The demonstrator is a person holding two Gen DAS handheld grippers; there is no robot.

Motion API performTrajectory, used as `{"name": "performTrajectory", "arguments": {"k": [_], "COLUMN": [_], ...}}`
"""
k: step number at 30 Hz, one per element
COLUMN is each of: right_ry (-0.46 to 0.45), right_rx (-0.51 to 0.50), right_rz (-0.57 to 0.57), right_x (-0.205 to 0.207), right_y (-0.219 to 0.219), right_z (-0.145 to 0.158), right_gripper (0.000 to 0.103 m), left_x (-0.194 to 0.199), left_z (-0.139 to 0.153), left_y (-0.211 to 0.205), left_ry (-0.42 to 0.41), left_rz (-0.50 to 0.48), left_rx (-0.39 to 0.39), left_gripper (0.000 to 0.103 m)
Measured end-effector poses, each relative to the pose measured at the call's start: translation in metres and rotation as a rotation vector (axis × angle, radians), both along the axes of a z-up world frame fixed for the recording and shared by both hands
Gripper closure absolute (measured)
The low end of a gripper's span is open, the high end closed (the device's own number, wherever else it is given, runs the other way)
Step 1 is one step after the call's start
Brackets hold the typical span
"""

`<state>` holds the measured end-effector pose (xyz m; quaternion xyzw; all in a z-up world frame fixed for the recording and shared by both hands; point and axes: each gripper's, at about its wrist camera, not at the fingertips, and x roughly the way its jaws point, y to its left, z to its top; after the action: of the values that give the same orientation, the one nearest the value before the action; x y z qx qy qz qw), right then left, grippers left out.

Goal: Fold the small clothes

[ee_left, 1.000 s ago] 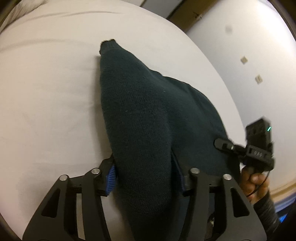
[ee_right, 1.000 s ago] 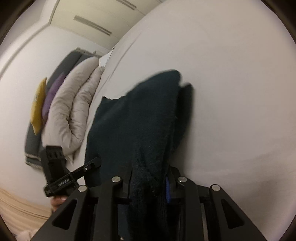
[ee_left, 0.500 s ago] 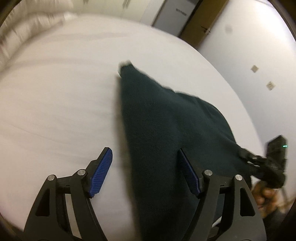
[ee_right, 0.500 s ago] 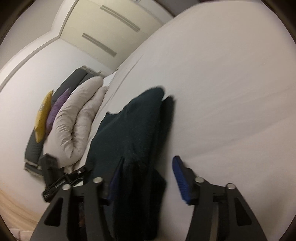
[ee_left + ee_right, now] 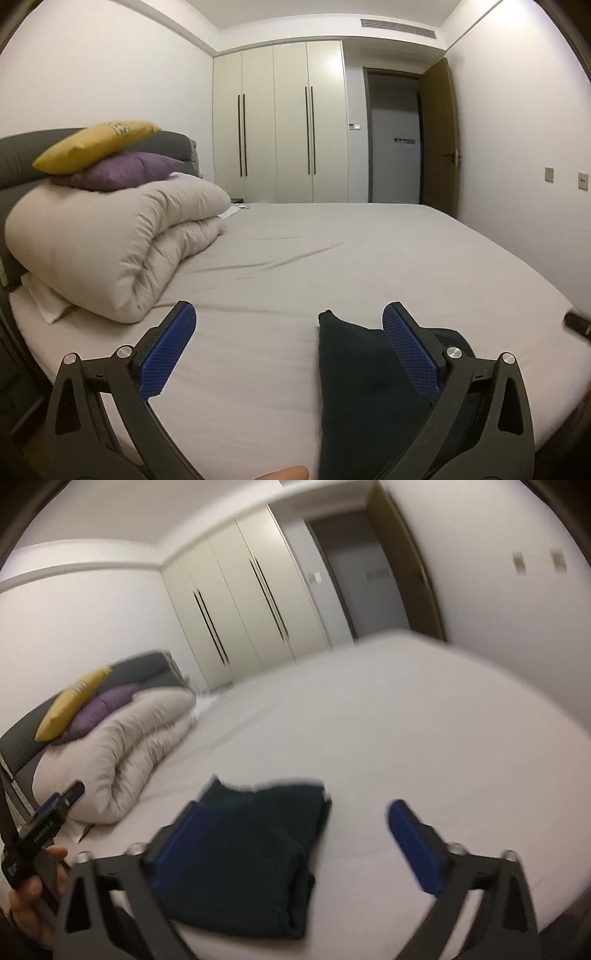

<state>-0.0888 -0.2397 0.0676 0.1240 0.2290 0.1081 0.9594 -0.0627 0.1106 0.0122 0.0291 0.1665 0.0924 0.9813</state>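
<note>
Your left gripper (image 5: 290,345) and right gripper (image 5: 291,825) are both opening to their widest, blue pads apart, and neither presses on anything. The dark green knitted garment (image 5: 255,853) lies folded on the near part of the bed (image 5: 351,258), roughly a rectangle with stacked layers showing at its near right corner. In the right wrist view it sits behind that gripper's left finger; in the left wrist view it lies partly behind the right finger, one pointed corner sticking up toward the far side.

What could go wrong from here, as a guess: the fold looks loose, and thick knit tends to spring open, so that pointed corner and the stacked near edge may slide apart if you brush them. A pad's textured face could snag the yarn and drag a layer along. The garment also lies fairly near the bed's near edge, so a careless nudge could tip it off.

No basket, box or drawer shows in either view. The wardrobe (image 5: 280,125) on the far wall is closed, so its contents are hidden. The rolled duvet (image 5: 110,243) with its yellow cushion (image 5: 96,144) and purple cushion (image 5: 118,171) sits well apart, far left.
</note>
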Motion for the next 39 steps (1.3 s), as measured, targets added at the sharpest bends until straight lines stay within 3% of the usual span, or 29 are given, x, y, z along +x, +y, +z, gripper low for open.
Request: {"name": "performTrajectory", "arguments": {"k": [3, 5, 8, 11, 16, 22, 30, 39], "right_ry": [-0.096, -0.149, -0.218, -0.231, -0.078, 0.092, 0.168, 0.201], "right_rx": [-0.011, -0.012, -0.042, -0.076, -0.209, -0.257, -0.266, -0.265], "right_rz": [0.018, 0.039, 0.029, 0.051, 0.072, 0.002, -0.008, 0.005], "right_x": [-0.021, -0.036, -0.056, -0.068, -0.058, -0.038, -0.025, -0.022], "right_y": [0.008, 0.010, 0.013, 0.019, 0.042, 0.054, 0.061, 0.072], "right_z": [0.033, 0.052, 0.076, 0.092, 0.091, 0.066, 0.040, 0.027], "right_gripper": [0.000, 0.000, 0.000, 0.000, 0.000, 0.000, 0.000, 0.000], "left_x": [-0.009, -0.012, -0.012, -0.014, -0.015, -0.014, 0.009, 0.013], "left_z": [0.012, 0.019, 0.017, 0.011, -0.004, -0.026, -0.044, -0.048], "left_y": [-0.001, 0.003, -0.005, -0.011, -0.032, -0.041, -0.008, 0.004], "left_ry": [0.029, 0.050, 0.213, 0.270, 0.327, 0.363, 0.392, 0.399], "left_rz": [0.011, -0.030, -0.048, -0.062, -0.108, -0.095, -0.031, -0.021], "left_rx": [0.011, -0.008, 0.002, -0.037, -0.064, -0.063, -0.089, -0.104], "left_gripper": [0.000, 0.000, 0.000, 0.000, 0.000, 0.000, 0.000, 0.000]}}
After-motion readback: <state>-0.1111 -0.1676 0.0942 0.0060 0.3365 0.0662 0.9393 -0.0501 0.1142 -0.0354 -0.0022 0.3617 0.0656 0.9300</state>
